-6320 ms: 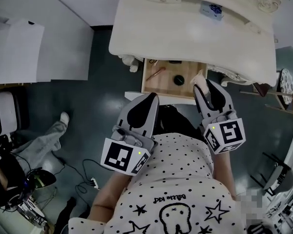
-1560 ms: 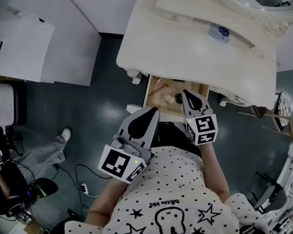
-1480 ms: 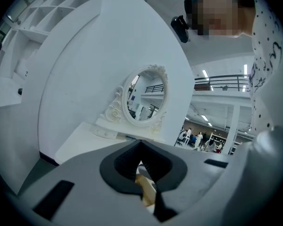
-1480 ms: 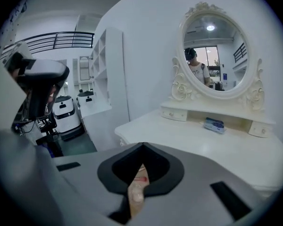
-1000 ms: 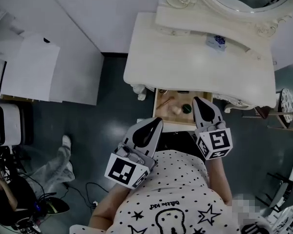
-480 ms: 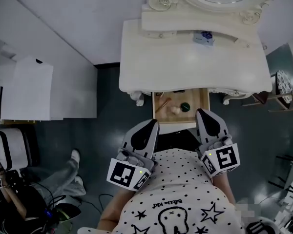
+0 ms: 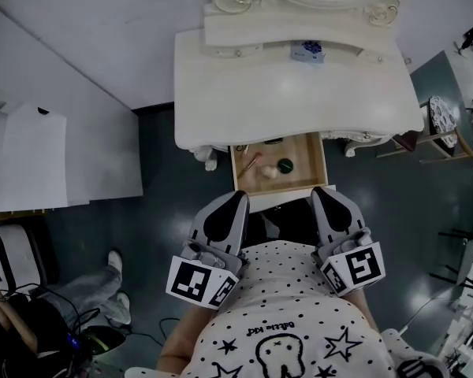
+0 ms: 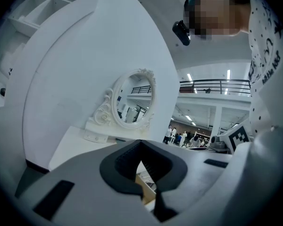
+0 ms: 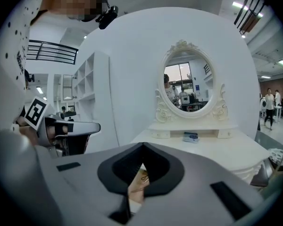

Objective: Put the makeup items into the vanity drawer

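Cream-white painted vanity table (image 7: 244,93): broad, smooth, matt top with rounded corners. It is bare except at the raised back shelf. An oval mirror in a carved, scrolled cream frame (image 9: 186,81) is mounted above that shelf.

Pale wooden drawer (image 7: 303,173): it is pulled fully out from under the front edge of the table. The grain is visible and the floor is flat with low straight walls.

Left gripper (image 7: 238,198) and right gripper (image 7: 323,193): grey moulded plastic shells with black ribbed pads. Both are held just short of the drawer front, one at each side and clear of it. In each gripper view the pads are seen pressed together with nothing between them. Only a sliver of the drawer shows through the notch behind the tips.

Drawer contents, well apart from both grippers:
- round dark green pot (image 7: 284,164), glossy, near the centre
- pale rounded puff-like item (image 7: 270,172), soft-looking, just beside the pot
- thin reddish stick (image 7: 251,164), laid aslant at the left
- dark flat item (image 7: 273,142), at the back edge and half under the tabletop; its kind cannot be told

Small white box with blue print (image 7: 308,50): it is set on the back shelf, well apart from the drawer.

Judgement: the placing step appears finished or nearly so, since the items are already lodged in the drawer. If the box is counted as makeup, a reach across the top and opened jaws are called for next. Otherwise a level push on the drawer front is needed.
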`<action>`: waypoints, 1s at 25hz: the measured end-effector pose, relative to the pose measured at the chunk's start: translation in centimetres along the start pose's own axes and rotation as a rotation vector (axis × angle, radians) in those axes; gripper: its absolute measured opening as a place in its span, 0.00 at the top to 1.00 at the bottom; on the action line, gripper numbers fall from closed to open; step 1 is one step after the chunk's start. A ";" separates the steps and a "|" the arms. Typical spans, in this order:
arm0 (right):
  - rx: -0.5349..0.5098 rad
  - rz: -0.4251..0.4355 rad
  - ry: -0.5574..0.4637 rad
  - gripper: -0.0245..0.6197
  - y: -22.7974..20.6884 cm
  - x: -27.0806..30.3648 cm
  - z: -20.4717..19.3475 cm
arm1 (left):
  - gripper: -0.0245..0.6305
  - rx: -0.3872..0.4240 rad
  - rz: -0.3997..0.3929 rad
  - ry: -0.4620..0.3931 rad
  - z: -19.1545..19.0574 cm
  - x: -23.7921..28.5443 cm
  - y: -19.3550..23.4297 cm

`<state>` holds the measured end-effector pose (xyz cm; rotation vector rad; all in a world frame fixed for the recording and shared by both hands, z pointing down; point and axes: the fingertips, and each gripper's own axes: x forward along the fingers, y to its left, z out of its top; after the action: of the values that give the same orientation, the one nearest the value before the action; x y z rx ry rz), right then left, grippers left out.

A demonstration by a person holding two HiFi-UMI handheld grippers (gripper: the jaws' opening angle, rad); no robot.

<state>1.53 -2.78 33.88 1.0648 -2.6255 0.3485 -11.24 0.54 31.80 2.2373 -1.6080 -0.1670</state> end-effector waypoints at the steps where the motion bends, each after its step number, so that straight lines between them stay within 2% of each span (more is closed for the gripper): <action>1: -0.003 -0.001 0.009 0.95 0.0 -0.1 -0.1 | 0.97 -0.003 0.000 0.000 0.0 0.0 -0.1; 7: -0.005 0.034 0.041 0.95 0.8 1.0 -1.0 | 0.97 0.012 0.014 -0.002 -0.3 -0.7 -0.1; 14: -0.019 0.098 0.048 0.95 1.7 2.5 -0.5 | 0.97 0.007 0.071 -0.020 0.2 -1.3 1.0; 25: 0.003 0.069 0.053 0.95 0.1 3.3 -0.7 | 0.97 0.020 0.062 -0.010 0.2 0.2 1.1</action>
<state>-0.68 -4.58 35.63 0.9545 -2.6195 0.3906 -12.20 -0.05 32.01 2.2015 -1.6889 -0.1462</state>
